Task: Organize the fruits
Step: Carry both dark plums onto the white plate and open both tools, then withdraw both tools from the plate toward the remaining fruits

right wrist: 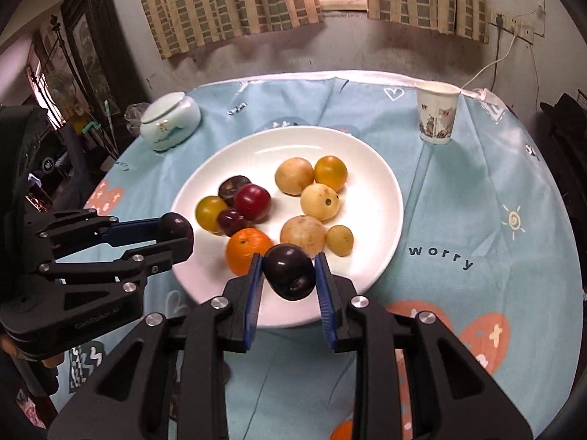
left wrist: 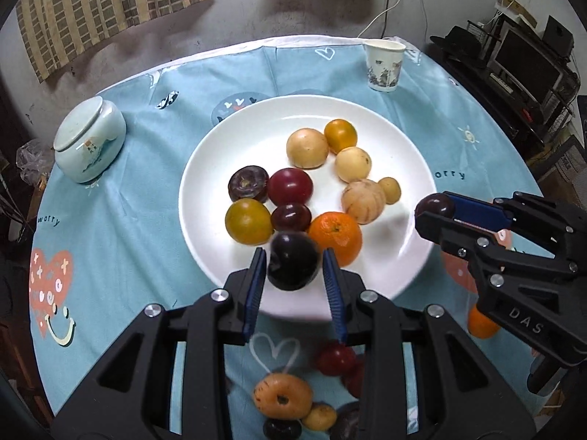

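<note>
Dark plum (left wrist: pixel 292 261) clamped between the blue fingers (left wrist: pixel 256 278) of the left gripper (left wrist: pixel 293 275), hanging over the near rim of the white plate (left wrist: pixel 205 168). Second dark plum (right wrist: pixel 290 270) clamped likewise in the right gripper (right wrist: pixel 288 275), over the same rim, right of the first. Both sets of fingers clenched on fruit, pads against the skin on both sides.

On the plate: orange (left wrist: pixel 335 236) nearest the held plums, red and dark fruit toward the left half, pale yellow fruit toward the far right half. Loose fruit (left wrist: pixel 282 394) on the counter (left wrist: pixel 121 256) short of the plate's near rim, still unsorted. Ceramic jar (left wrist: pixel 90 139) left of the plate, paper cup (left wrist: pixel 383 64) beyond it.

Risks, judged: round, glossy plums gripped near the fingertips, so a slip or roll-out likely under any jolt. Release from height onto the plate likely to send a plum rolling into the sorted groups or off the rim. Grippers close together above the plate; collision possible if both descend at once.

Pose: both grippers pitched steeply downward toward the plate, approaching from the near side, converging.
</note>
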Demonstrator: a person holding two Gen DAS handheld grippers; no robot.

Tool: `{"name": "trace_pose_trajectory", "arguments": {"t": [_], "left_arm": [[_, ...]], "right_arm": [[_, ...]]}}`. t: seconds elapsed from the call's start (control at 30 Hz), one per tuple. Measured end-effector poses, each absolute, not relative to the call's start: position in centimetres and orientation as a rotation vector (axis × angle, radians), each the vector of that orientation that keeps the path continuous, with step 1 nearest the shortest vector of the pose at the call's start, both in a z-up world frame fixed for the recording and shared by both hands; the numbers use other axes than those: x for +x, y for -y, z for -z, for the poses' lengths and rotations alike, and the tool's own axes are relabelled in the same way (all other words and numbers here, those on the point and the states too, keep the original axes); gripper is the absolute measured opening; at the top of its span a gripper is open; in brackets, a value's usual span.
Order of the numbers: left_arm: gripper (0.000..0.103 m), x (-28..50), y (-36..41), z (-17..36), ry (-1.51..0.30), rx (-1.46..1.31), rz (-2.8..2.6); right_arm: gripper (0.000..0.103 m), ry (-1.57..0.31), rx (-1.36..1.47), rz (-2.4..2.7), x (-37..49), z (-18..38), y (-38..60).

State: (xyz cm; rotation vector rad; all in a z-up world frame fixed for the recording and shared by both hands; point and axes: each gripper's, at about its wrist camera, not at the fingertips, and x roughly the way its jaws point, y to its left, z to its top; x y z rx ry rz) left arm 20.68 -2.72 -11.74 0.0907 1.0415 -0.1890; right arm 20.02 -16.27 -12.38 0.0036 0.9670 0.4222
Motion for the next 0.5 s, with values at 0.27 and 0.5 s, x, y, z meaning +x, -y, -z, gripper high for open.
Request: {"name": "trace_pose_trajectory", "arguments": {"t": [0.27,0.5], "left_arm": [[0.056,22.7,2.1,13.2,-1.055,0.074,0.152],[0.059,21.8,1.2,13.6,-1.073,0.053,0.131]], "right_arm": [[0.032,-1.059,-0.033,-0.374,22.8,15.1,15.7],[0.073,-0.999,0.03,-0.36,21.9,14.1,17.0]]}}
